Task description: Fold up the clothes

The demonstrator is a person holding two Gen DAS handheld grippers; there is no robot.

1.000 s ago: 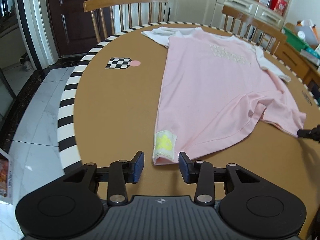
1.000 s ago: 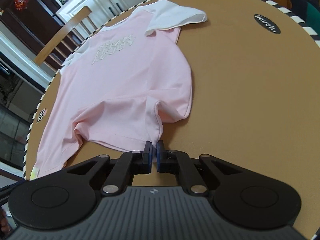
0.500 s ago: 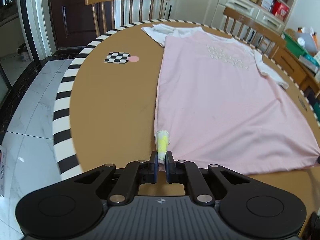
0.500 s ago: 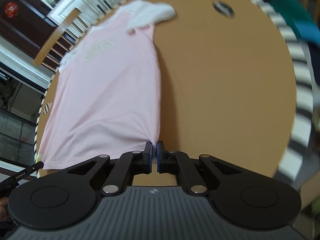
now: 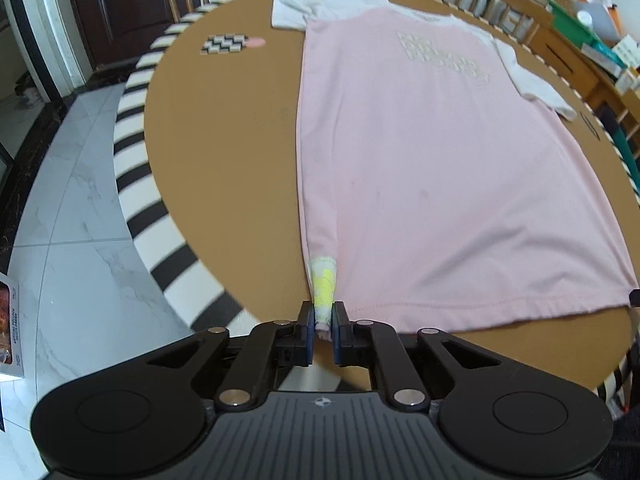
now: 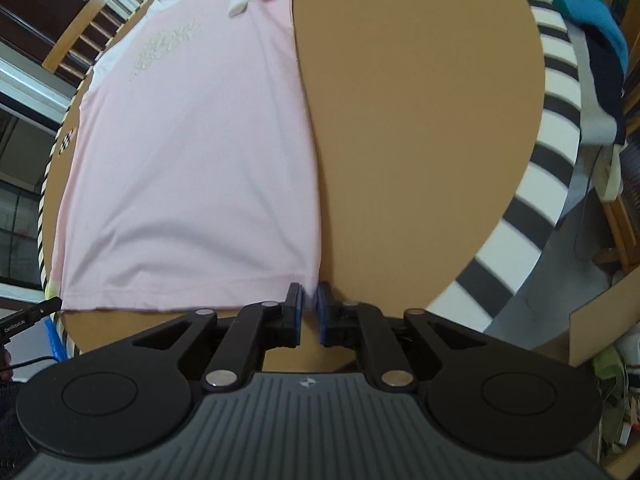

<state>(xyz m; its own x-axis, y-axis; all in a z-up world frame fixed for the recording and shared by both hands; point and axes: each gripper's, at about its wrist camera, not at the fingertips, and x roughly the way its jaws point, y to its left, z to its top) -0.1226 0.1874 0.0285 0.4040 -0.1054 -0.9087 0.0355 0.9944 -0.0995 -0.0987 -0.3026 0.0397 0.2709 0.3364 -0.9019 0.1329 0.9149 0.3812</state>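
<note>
A soft pink T-shirt [image 5: 440, 168] with white sleeves is spread flat on the round brown table [image 5: 224, 152], whose rim is striped black and white. The hem corner bearing the yellow label [image 5: 325, 284] is pinched in the left gripper [image 5: 322, 330], whose jaws have just been easing apart. The opposite hem corner sits between the slightly parted, just-opening jaws of the right gripper [image 6: 308, 312]. The pale chest print is unreadable.

Soft, even daylight, strong fisheye bending at the edges, motion blur along the striped table rim [image 6: 532, 184].
</note>
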